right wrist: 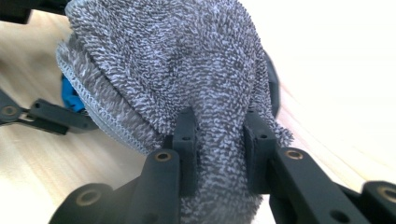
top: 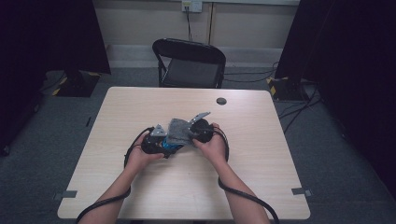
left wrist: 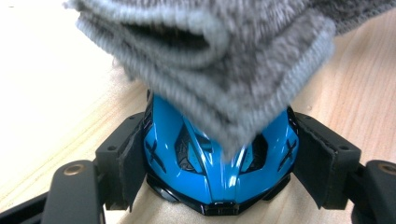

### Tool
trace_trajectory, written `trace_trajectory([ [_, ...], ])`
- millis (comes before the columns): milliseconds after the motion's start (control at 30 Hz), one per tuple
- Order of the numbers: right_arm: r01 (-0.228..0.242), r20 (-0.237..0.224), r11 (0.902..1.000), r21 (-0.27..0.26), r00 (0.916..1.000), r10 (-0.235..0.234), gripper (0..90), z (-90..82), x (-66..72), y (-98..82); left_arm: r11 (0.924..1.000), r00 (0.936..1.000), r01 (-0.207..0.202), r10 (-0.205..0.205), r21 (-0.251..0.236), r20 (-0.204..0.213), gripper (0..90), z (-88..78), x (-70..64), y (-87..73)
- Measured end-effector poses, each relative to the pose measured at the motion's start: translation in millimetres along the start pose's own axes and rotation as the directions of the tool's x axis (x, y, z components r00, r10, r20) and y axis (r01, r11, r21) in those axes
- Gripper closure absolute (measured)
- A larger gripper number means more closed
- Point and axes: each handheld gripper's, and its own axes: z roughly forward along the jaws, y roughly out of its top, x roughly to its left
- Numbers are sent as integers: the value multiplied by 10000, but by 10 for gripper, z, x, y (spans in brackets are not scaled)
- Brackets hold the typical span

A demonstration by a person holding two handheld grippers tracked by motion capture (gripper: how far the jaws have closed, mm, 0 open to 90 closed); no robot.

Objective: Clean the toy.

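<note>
High view: left claw (top: 164, 143) clamps a blue toy car (left wrist: 219, 158) at mid-desk (top: 261, 186), right claw (top: 190, 133) pinches the grey cloth (top: 180, 130) draped directly over it.

A light wooden table (top: 140, 196) stands on grey carpet floor (top: 345, 154), with a black folding chair (top: 189, 63) by the pale wall (top: 140, 21).

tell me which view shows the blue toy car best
The left gripper view: the blue toy car sits front-on between the jaws, under the grey cloth. The other two views give only slivers of blue beside the cloth.
</note>
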Motion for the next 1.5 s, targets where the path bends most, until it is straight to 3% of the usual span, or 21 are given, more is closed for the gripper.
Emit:
trace_trajectory([
  [700, -786, 774, 9968, 123, 9940, 775, 712, -77, -378, -96, 10000, 10000, 4, -4, 2, -4, 258, -1, -1, -1],
  [1033, -942, 848, 9954, 149, 9921, 926, 712, -84, -466, -169, 10000, 10000, 7, -7, 1, -4, 258, -1, -1, -1],
  [1100, -893, 1060, 9958, 179, 9906, 869, 713, -86, -486, -187, 10000, 10000, 5, -5, 2, -4, 258, -1, -1, -1],
  [1500, -1317, 1251, 9910, 230, 9839, 1279, 713, -98, -601, -301, 10000, 10000, 0, 0, 4, -4, 258, -1, 0, -1],
])
